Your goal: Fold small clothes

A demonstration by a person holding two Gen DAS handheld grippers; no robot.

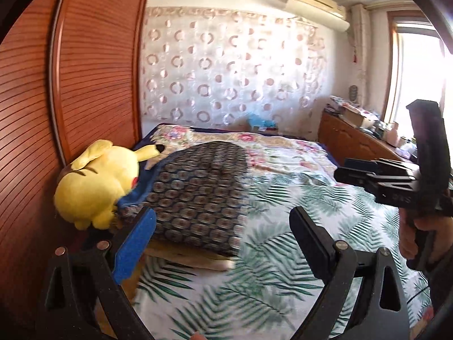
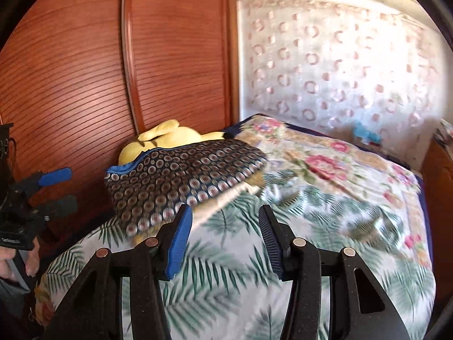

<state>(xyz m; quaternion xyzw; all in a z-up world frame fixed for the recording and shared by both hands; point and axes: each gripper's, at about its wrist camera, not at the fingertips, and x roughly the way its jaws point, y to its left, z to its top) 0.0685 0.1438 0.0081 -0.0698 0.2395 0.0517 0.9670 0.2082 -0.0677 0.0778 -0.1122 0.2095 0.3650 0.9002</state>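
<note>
Here both grippers — left gripper (image 1: 223, 240), right gripper (image 2: 225, 238) — gape empty above the leaf-print sheet (image 2: 226, 297).

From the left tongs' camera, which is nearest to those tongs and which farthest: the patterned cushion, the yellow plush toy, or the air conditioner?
1. Patterned cushion, just ahead on the bed.
2. Yellow plush toy, left, against the wardrobe.
3. Air conditioner, high on the far wall.

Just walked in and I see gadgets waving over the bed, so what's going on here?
A person holds a two-finger gripper in each hand over the bed with the leaf-print cover. The left gripper is wide open and the right gripper is partly open; neither holds anything. A patterned dark cushion and a yellow plush toy lie by the wooden wardrobe. No small garment is clearly being handled at this moment.
</note>
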